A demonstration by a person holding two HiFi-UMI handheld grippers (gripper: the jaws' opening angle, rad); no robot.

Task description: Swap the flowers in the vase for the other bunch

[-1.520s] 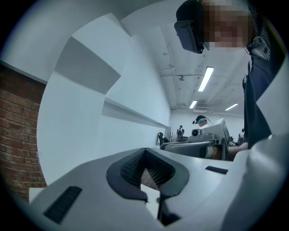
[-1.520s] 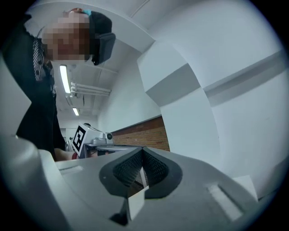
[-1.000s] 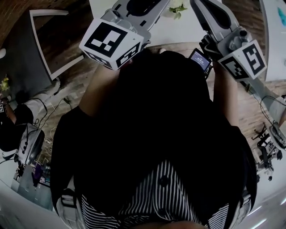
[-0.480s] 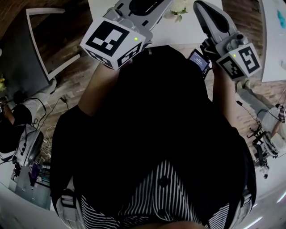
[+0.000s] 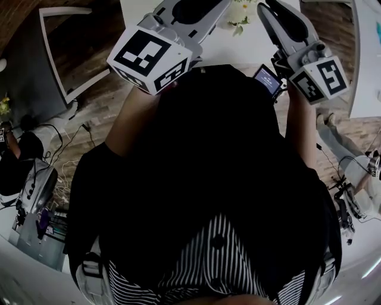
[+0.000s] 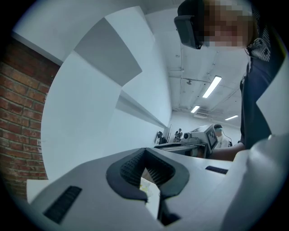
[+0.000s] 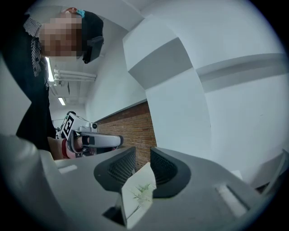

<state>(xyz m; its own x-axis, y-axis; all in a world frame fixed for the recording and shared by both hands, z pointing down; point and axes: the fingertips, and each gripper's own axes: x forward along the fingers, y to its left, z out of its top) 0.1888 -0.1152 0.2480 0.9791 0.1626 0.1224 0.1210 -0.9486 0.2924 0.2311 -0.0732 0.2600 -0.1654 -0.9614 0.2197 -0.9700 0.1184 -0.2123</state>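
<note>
Head view: person's dark torso fills most of frame. Both grippers reach forward over white bench (image 5: 229,43).

Flowers (image 5: 238,11): pale blooms, green leaves, at top edge above bench, between the two grippers. Cannot tell whether they stand in vase or lie loose.

Left gripper (image 6: 144,155): fingers (image 6: 128,169) closed, tips meeting, nothing held.

Right gripper (image 7: 142,159): fingers (image 7: 115,170) opening, narrow gap, nothing gripped. Green sprigs of flowers (image 7: 141,193) show below through gap.
</note>
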